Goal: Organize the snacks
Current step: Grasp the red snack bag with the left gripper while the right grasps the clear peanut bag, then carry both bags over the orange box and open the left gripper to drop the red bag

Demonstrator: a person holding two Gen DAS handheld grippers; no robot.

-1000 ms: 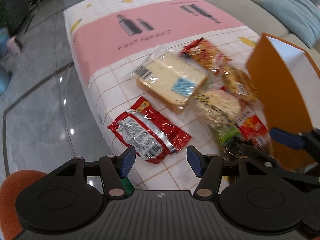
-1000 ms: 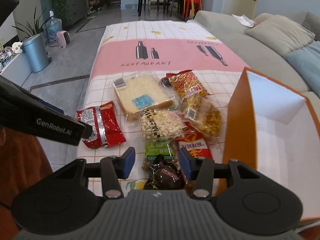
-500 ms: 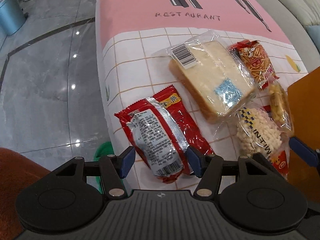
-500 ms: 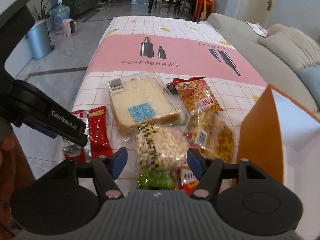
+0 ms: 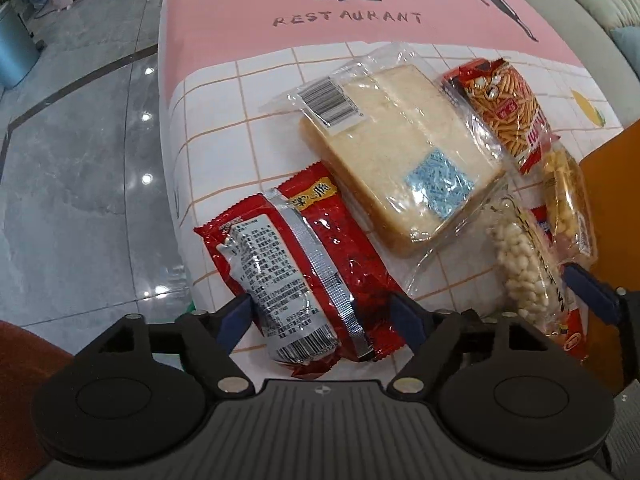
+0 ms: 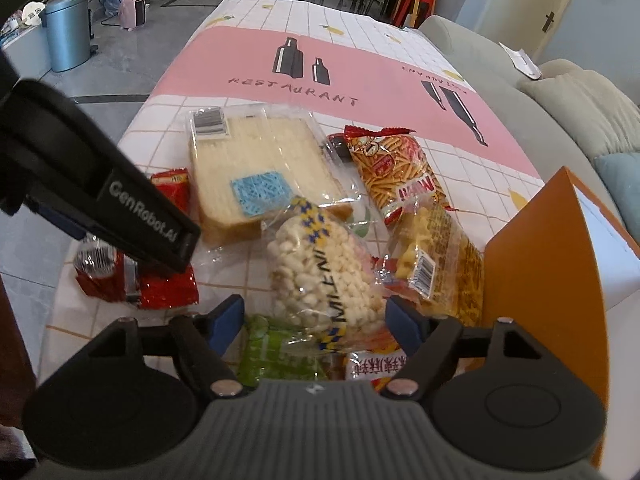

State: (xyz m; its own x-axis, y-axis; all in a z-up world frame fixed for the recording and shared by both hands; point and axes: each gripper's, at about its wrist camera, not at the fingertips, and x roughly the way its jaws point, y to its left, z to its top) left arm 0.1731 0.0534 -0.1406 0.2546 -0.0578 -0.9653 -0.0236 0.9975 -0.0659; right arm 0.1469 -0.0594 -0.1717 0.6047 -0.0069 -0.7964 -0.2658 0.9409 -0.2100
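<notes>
A red snack packet (image 5: 308,268) lies at the table's near left corner. My left gripper (image 5: 322,316) is open, one jaw on each side of the packet's near end. The packet also shows in the right wrist view (image 6: 160,280), partly hidden by the left gripper's body. My right gripper (image 6: 314,318) is open, its jaws on either side of a clear bag of white puffs (image 6: 320,268). Bagged sliced bread (image 5: 396,156), a red bag of sticks (image 6: 394,168), a yellow snack bag (image 6: 436,264) and a green packet (image 6: 276,352) lie around. An orange box (image 6: 540,280) stands open at the right.
The table (image 5: 360,12) has a pink and white checked cloth; its left edge drops to a grey tiled floor (image 5: 80,160). A grey sofa (image 6: 560,92) with cushions runs along the right. A metal bin (image 6: 68,32) stands far left.
Both grippers have come lower and closer to the snacks. The left one now straddles the red packet; the right one has moved forward over the green packet to the bag of puffs.
</notes>
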